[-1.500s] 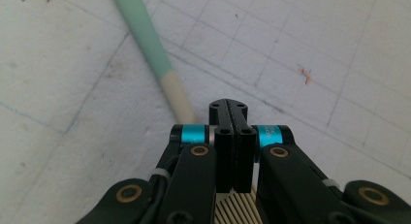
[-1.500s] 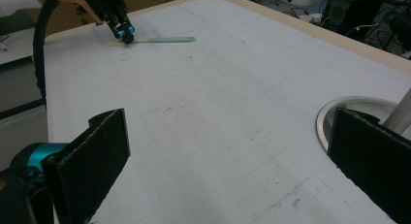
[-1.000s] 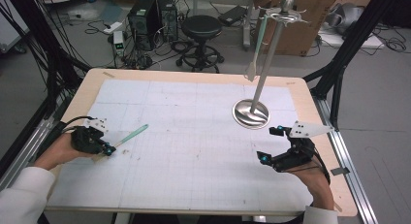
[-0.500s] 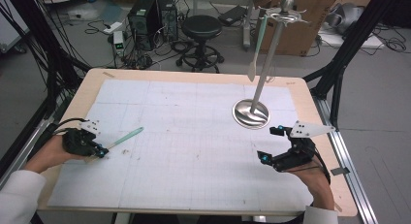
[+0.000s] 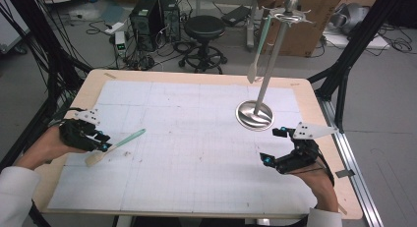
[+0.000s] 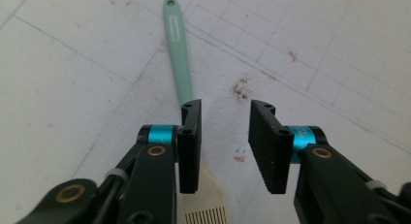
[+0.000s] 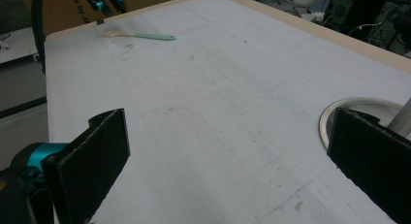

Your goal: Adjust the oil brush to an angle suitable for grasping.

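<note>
A mint-handled brush [image 5: 118,145] with a cream head lies flat on the white grid mat [image 5: 196,158] at the left. My left gripper [image 5: 104,141] hovers just above its head end. Its jaws have just been opening. In the left gripper view the left gripper [image 6: 224,110] shows an empty gap, and the brush [image 6: 177,54] runs under the left jaw, touching neither pad. My right gripper [image 5: 273,145] stands wide open near the right front, empty. In the right gripper view the right gripper [image 7: 228,136] spans bare mat, with the brush [image 7: 140,36] far off.
A metal stand [image 5: 254,115] with a round base and tall pole rises at the back right; a second brush [image 5: 259,47] hangs from its top. Its base [image 7: 358,107] lies just beyond my right jaw. The wooden table edge [image 5: 196,77] borders the mat.
The left gripper drew the brush toward the left, then opened and lifted off it, leaving it flat on the mat. The right gripper has stayed put.
</note>
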Demonstrator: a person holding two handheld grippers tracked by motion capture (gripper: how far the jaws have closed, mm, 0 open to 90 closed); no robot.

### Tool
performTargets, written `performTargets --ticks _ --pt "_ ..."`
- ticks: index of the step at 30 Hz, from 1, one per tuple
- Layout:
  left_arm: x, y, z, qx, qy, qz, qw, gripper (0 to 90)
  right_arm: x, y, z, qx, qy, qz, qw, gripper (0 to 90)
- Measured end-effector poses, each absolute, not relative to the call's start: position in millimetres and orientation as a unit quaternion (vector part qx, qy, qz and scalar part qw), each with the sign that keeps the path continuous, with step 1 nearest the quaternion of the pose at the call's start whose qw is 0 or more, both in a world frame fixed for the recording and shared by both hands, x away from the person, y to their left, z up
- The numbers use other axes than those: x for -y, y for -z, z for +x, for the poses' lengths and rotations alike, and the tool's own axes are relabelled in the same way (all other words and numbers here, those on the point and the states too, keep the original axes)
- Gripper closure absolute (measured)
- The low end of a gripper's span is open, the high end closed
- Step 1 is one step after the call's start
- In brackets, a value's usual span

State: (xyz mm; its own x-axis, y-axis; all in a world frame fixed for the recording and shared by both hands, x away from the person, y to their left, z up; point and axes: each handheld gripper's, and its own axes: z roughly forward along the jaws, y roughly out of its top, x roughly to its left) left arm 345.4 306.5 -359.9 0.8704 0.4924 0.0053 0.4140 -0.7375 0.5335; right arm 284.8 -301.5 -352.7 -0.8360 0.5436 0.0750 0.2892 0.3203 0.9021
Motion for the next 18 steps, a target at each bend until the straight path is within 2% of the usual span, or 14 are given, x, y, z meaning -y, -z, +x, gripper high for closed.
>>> performTargets --ticks 3,8,12,18 --pt "-303.1 355.1 346.7 -0.244 -0.090 0.928 0.266 43.6 302.0 352.7 284.5 -0.803 -0.523 0.259 0.121 0.2" --pt "-296.1 350.9 351.6 -0.242 -0.095 0.926 0.273 24.6 302.4 352.6 284.5 -0.802 -0.523 0.261 0.120 0.2" --pt "-288.5 354.4 356.4 -0.244 -0.101 0.926 0.271 1.5 301.7 352.7 284.8 -0.803 -0.523 0.260 0.119 0.2" --pt "-283.6 362.3 365.3 -0.252 -0.091 0.929 0.255 1.6 302.2 352.5 284.7 -0.802 -0.524 0.259 0.121 0.2"
